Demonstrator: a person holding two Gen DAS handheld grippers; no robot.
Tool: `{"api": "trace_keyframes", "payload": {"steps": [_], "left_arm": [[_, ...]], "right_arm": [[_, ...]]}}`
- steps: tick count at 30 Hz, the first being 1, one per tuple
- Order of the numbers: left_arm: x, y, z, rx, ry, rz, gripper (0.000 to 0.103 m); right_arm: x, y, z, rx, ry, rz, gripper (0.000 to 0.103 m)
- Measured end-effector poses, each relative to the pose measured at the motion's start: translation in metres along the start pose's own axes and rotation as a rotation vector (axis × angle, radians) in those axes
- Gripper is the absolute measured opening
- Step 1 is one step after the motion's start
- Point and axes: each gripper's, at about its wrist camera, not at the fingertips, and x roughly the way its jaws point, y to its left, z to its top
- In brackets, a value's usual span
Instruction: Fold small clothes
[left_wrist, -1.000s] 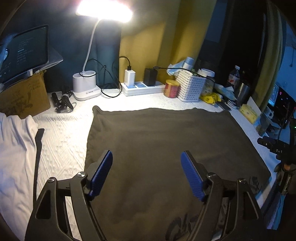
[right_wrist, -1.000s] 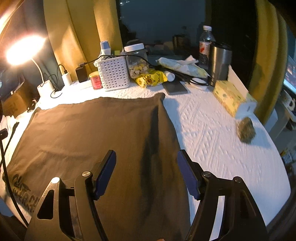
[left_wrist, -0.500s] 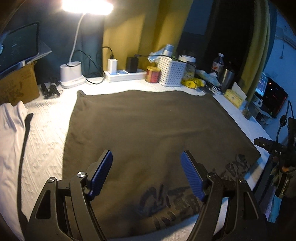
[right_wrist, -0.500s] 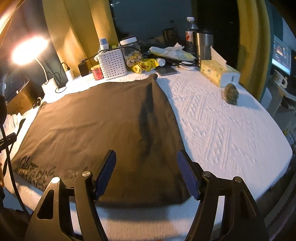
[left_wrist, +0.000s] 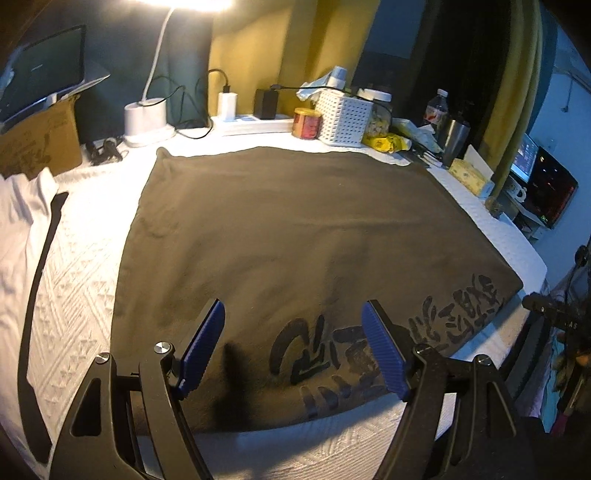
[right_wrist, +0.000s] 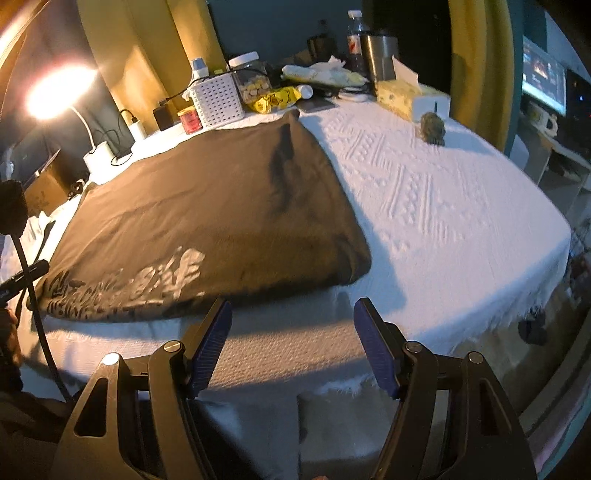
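A dark brown cloth (left_wrist: 295, 236) with printed lettering along its near edge lies flat on the white textured table cover (left_wrist: 74, 280). It also shows in the right wrist view (right_wrist: 207, 218). My left gripper (left_wrist: 293, 345) is open and empty, above the cloth's near edge over the lettering. My right gripper (right_wrist: 291, 343) is open and empty, just off the cloth's near right corner, over the table's front edge. A white garment (left_wrist: 18, 206) lies at the far left.
Along the back stand a lamp (left_wrist: 146, 118), a power strip (left_wrist: 255, 123), a red tin (left_wrist: 306, 123), a white basket (left_wrist: 347, 116), a steel cup (right_wrist: 380, 59) and a tissue box (right_wrist: 406, 98). A small dark lump (right_wrist: 433, 127) sits right. A cardboard box (left_wrist: 40, 144) stands left.
Both grippers have drawn back toward the table's near edge. The cloth's printed near edge and the table front have come into view. Both stay open.
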Motion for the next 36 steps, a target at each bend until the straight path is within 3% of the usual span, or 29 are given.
{"api": "trace_keyframes", "payload": {"steps": [12,36], "left_arm": [[0.008,0.014,0.009,-0.026,0.014,0.035,0.076],[0.040,0.059,0.055,-0.077,0.038,0.119,0.076]], "right_arm": [[0.030,0.013,0.014,0.070,0.019,0.100,0.075],[0.103,0.037,0.090,0.117,-0.025,0.149,0.075]]}}
